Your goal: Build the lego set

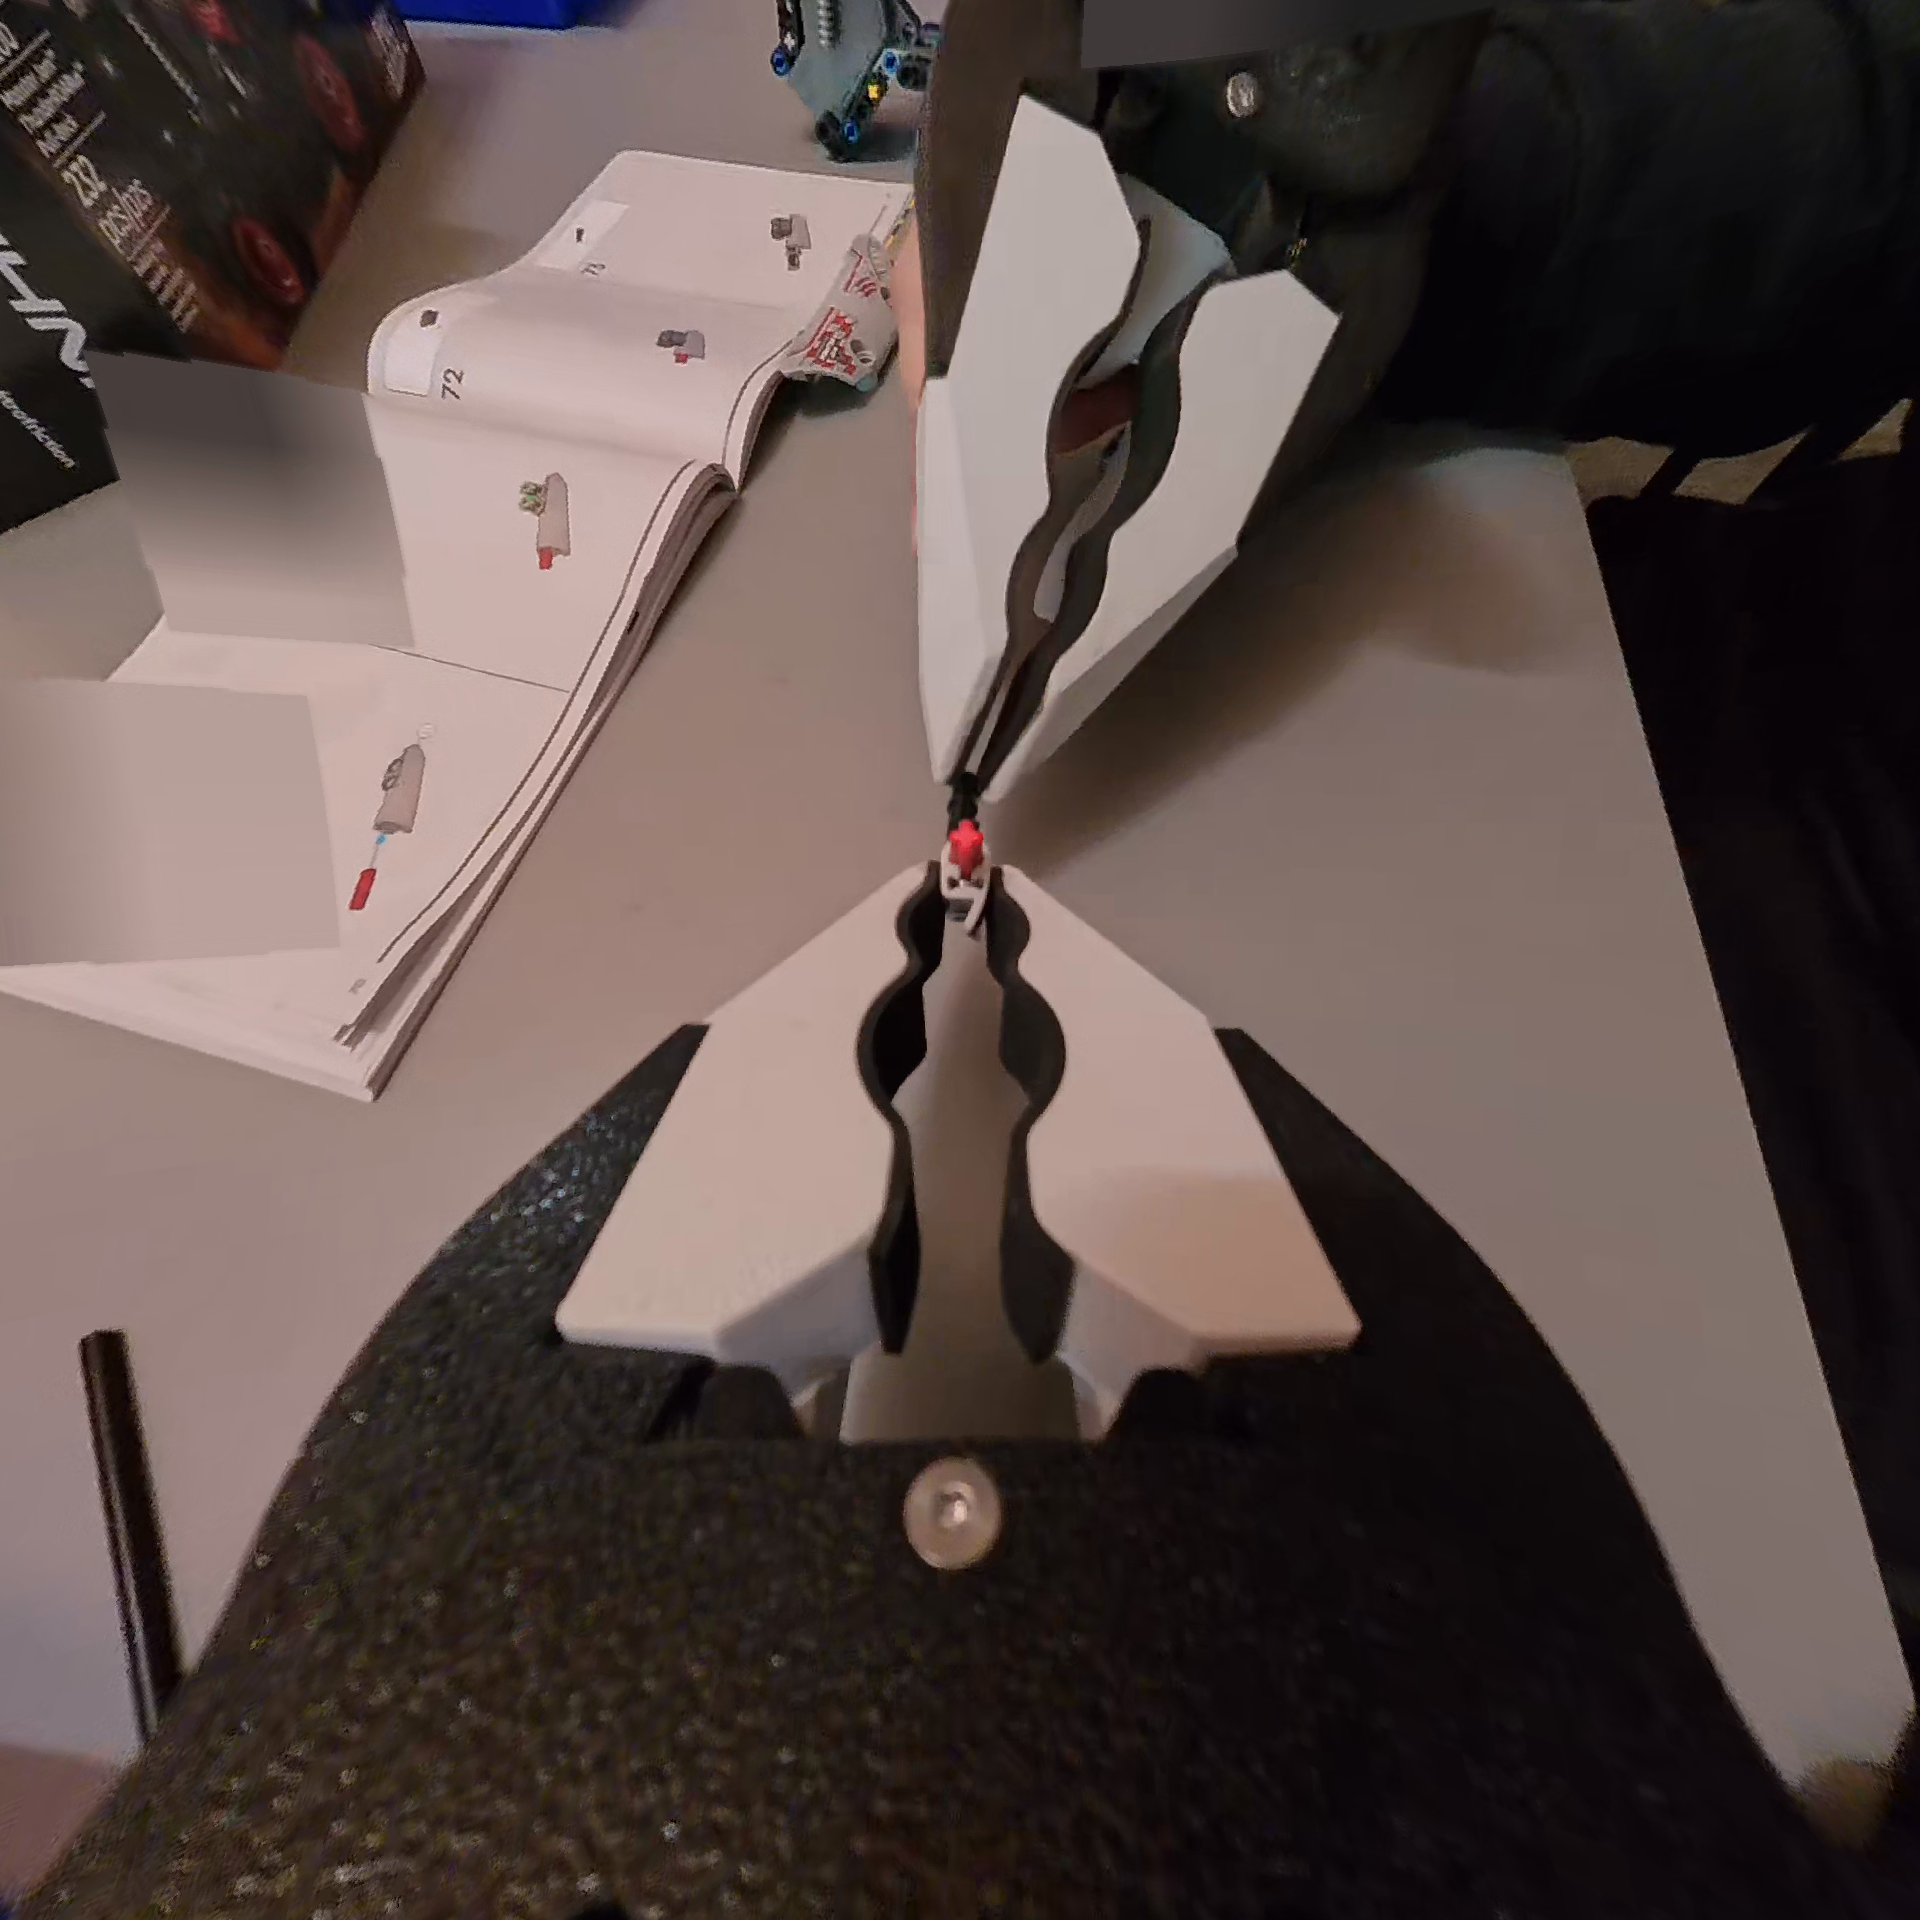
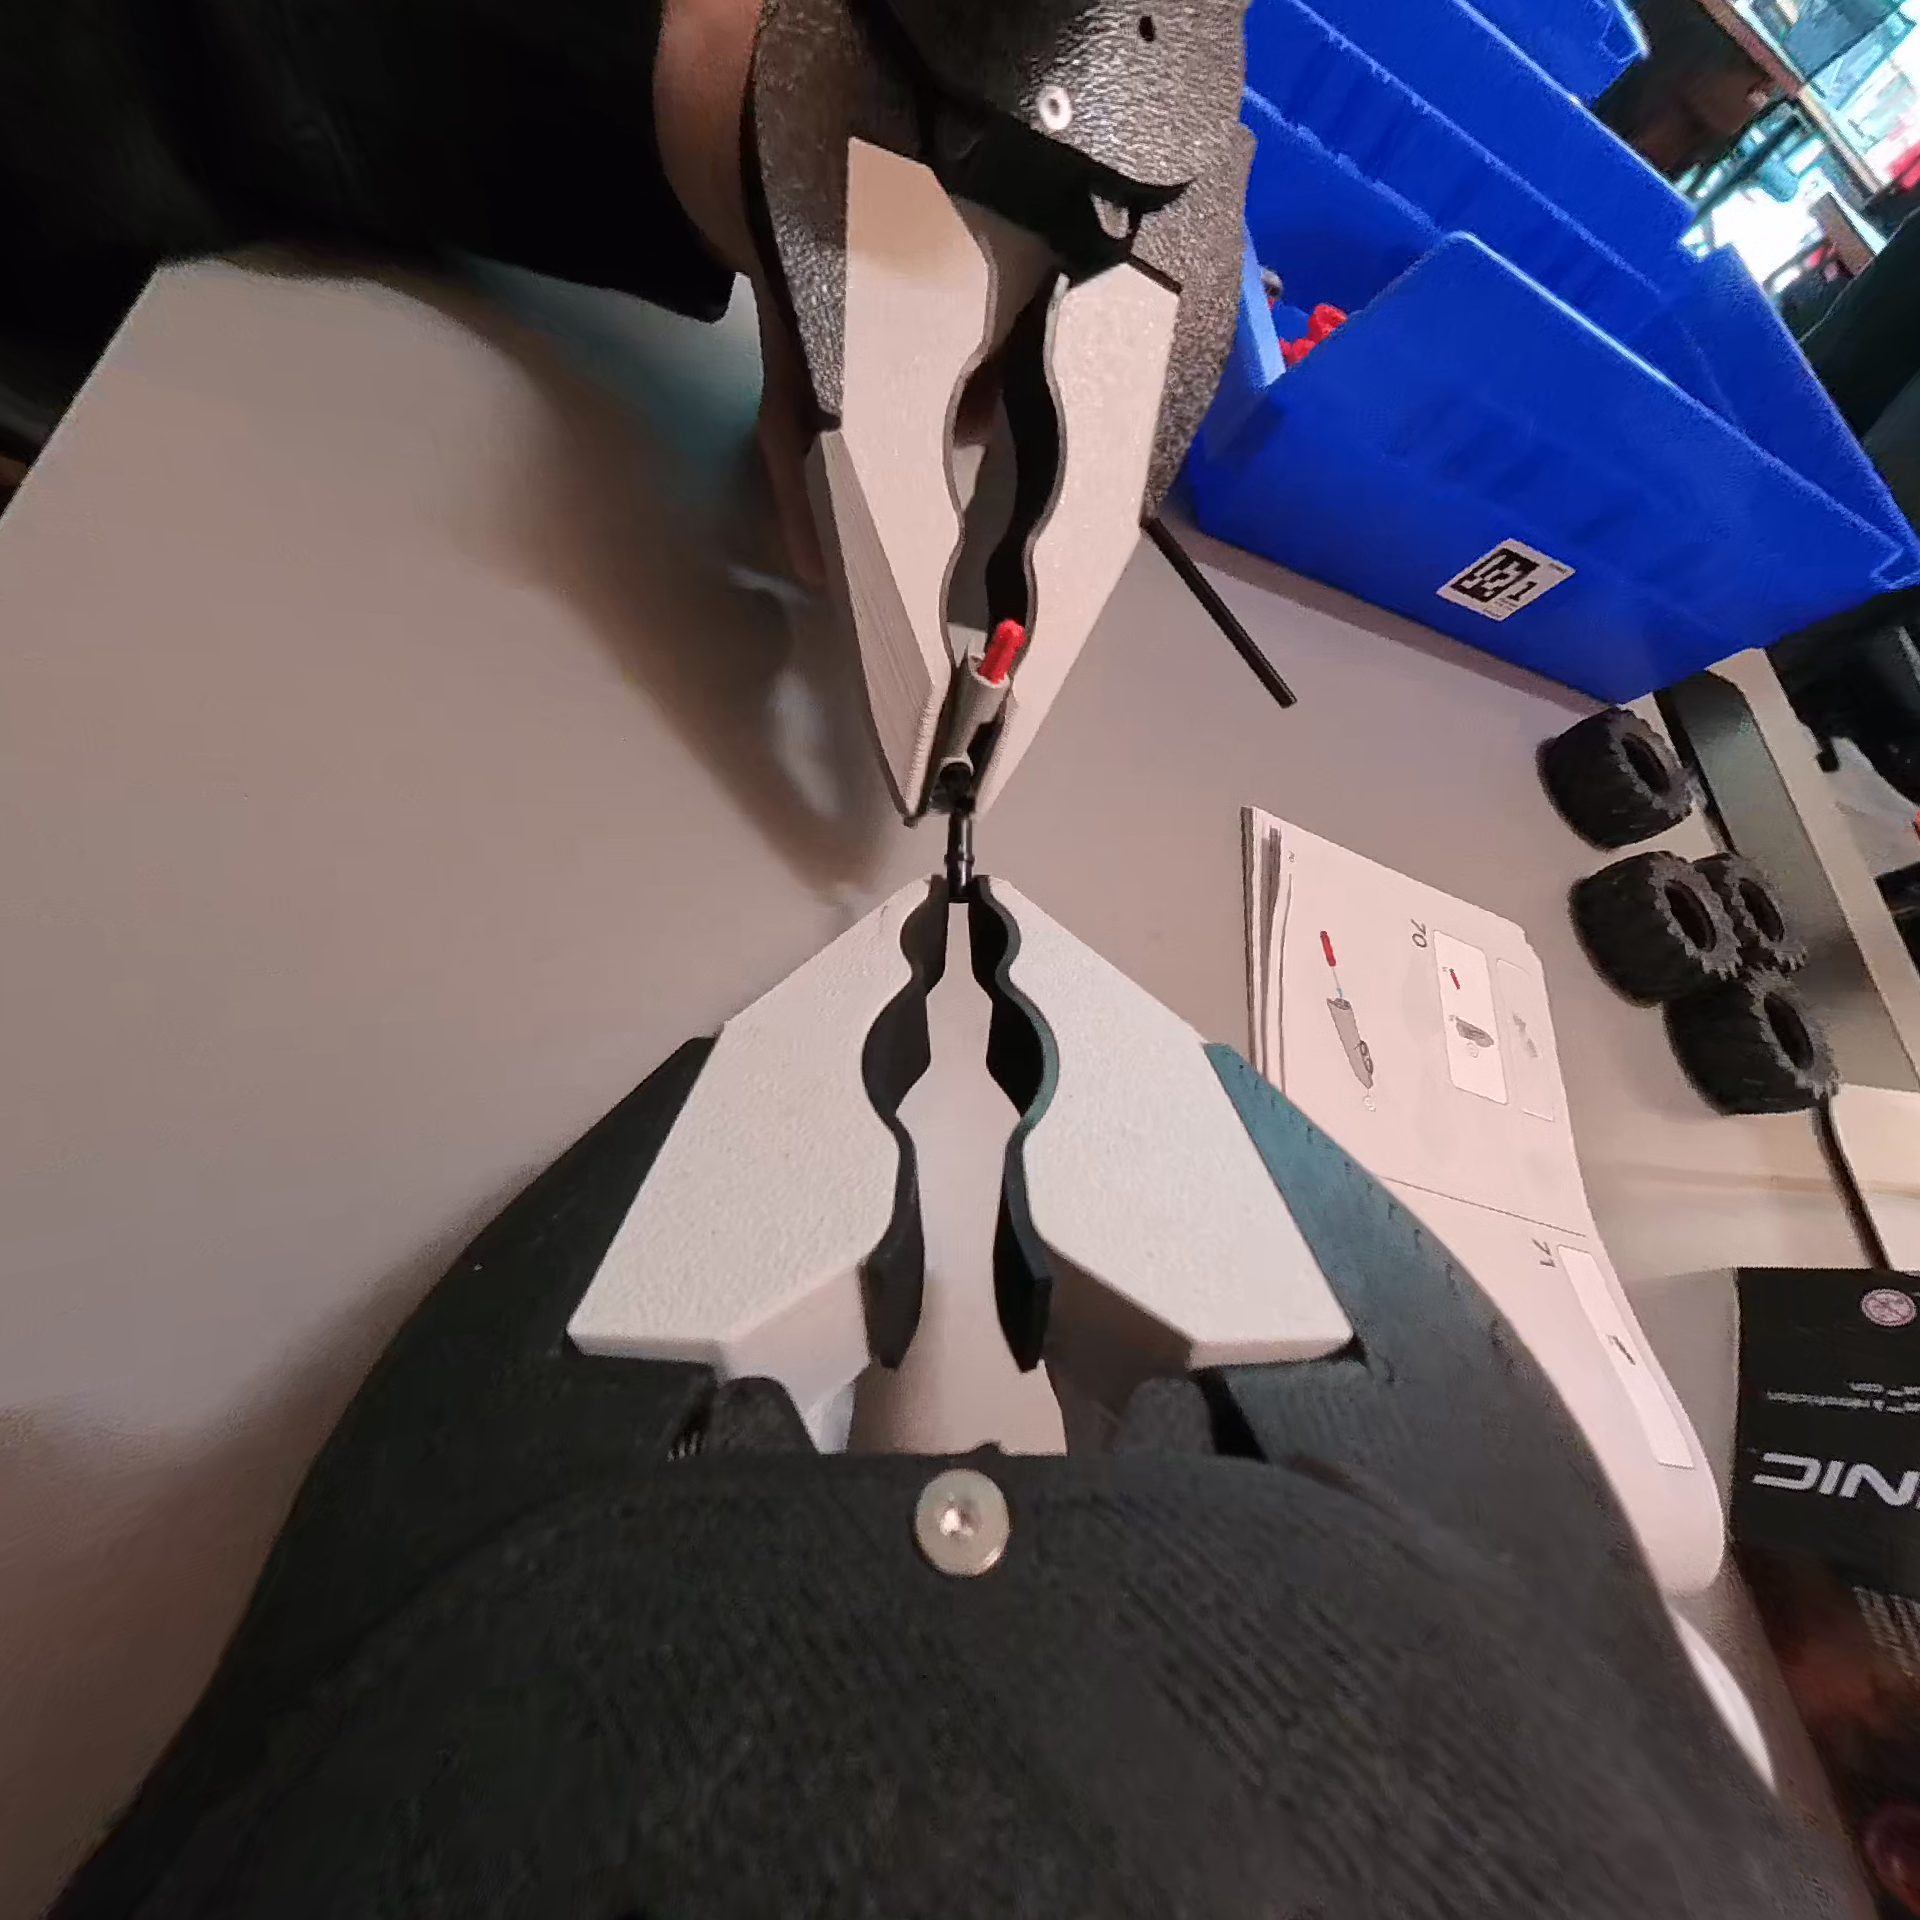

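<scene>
My left gripper [image 1: 961, 885] is shut on a small grey connector [image 1: 958, 883] with a red axle [image 1: 967, 834] through it. It also shows in the right wrist view [image 2: 948, 805], coming down from the top with the grey connector [image 2: 977, 701] and red axle [image 2: 1002, 646] between its fingers. My right gripper [image 2: 961, 883] is shut on a thin black pin [image 2: 960, 847]. In the left wrist view my right gripper [image 1: 971, 781] points tip to tip at the left one. The black pin [image 1: 966, 802] meets the end of the connector. Both hold their parts above the grey table [image 1: 1299, 831].
An open instruction booklet [image 1: 582, 468] lies left of the grippers, with the set's box [image 1: 156, 156] and a part-built model [image 1: 847, 73] behind it. A black axle [image 1: 125, 1507] lies near left. Blue bins [image 2: 1507, 436] and several black tyres [image 2: 1673, 935] stand nearby. The table edge [image 1: 1621, 675] runs along the right. The tips of both grippers are at nearly the same place.
</scene>
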`<action>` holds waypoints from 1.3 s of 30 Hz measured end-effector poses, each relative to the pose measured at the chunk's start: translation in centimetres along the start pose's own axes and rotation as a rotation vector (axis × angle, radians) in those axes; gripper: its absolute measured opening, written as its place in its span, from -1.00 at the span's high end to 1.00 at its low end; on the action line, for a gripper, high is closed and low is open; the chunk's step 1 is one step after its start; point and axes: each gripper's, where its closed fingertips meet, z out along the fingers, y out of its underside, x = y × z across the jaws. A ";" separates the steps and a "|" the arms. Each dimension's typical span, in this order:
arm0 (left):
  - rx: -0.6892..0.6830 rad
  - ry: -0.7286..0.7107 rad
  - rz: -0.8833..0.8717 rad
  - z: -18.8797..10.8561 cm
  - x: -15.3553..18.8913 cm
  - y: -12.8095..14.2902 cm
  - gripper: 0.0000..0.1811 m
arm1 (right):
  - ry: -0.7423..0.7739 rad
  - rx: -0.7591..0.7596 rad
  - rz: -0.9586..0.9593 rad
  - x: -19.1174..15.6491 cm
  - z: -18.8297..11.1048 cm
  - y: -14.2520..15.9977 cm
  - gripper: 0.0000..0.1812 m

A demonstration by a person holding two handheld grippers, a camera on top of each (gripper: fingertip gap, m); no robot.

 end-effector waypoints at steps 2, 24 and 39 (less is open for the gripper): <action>-0.006 0.001 -0.004 0.2 0.0 0.0 0.95 | -0.002 -0.014 -0.019 -0.2 0.3 0.1 0.96; -0.071 0.026 -0.049 0.7 0.2 0.9 0.95 | 0.085 -0.131 -0.328 -0.7 0.7 0.1 0.97; -0.150 0.010 -0.058 1.7 0.2 1.7 0.95 | -0.093 -0.106 -0.031 -1.8 0.4 2.5 1.00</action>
